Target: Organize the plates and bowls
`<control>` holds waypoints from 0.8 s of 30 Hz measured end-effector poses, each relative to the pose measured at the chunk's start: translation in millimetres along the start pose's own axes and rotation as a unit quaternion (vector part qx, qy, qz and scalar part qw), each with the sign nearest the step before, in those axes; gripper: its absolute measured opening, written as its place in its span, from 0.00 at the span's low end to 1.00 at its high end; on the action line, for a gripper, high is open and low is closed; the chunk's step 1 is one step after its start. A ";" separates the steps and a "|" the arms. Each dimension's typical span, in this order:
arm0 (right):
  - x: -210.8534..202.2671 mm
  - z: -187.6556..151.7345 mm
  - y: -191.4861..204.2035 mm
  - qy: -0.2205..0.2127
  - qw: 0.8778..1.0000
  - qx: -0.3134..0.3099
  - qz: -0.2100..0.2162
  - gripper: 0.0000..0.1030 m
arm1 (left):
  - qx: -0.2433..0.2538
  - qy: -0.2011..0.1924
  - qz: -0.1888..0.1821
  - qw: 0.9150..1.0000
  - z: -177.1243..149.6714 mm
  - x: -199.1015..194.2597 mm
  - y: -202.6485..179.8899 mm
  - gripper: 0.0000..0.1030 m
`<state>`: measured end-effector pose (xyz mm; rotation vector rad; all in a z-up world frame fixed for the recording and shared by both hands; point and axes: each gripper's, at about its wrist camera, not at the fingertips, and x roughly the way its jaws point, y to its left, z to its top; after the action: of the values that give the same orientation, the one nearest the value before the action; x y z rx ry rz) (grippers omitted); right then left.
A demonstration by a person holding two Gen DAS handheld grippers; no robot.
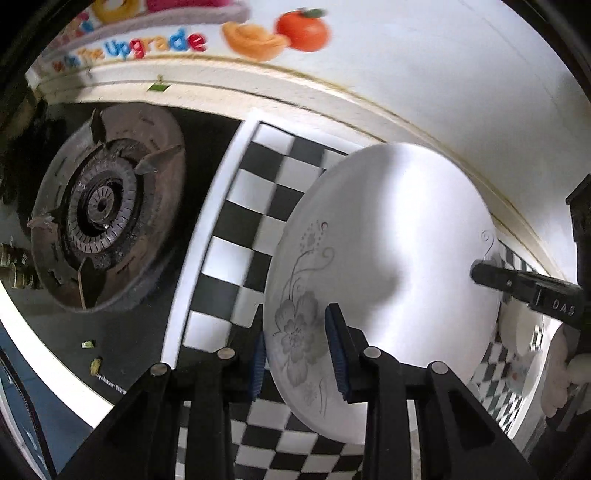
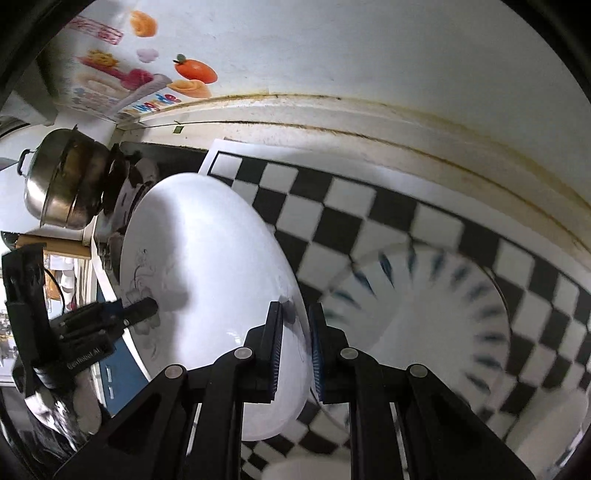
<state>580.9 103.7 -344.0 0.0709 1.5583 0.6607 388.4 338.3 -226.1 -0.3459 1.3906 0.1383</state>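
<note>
A white plate with a grey flower print (image 1: 399, 240) hangs tilted above the checkered mat (image 1: 251, 206). My left gripper (image 1: 297, 341) is shut on its flowered rim, one blue pad on each face. At the opposite rim my right gripper (image 1: 480, 271) comes in from the right. In the right wrist view the same plate (image 2: 207, 266) is pinched at its edge by my right gripper (image 2: 297, 332), and the left gripper (image 2: 151, 306) grips the far side. A plate with a blue-striped rim (image 2: 443, 314) lies on the mat (image 2: 369, 206) below.
A gas burner (image 1: 103, 206) sits left of the mat. A steel pot (image 2: 62, 184) stands beyond it. A patterned dish (image 1: 528, 343) lies on the mat at the right. A white wall with fruit stickers (image 1: 303, 29) runs along the back.
</note>
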 end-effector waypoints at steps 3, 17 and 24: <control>-17.6 -31.0 -11.0 -0.009 1.000 0.012 0.000 0.16 | 0.019 -0.003 -0.003 1.000 -10.8 -9.1 -24.9 0.26; -79.9 -205.3 -94.8 -0.060 0.991 0.121 0.010 0.16 | 0.114 0.057 -0.026 0.991 -73.4 33.0 -143.1 0.27; -62.6 -269.4 -129.0 -0.042 0.984 0.175 0.009 0.16 | 0.150 0.101 -0.016 0.983 -104.1 65.1 -170.0 0.27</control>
<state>382.0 -127.3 -358.2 0.3709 1.5793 0.3862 353.0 138.0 -277.5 -0.1325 1.5790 -0.1353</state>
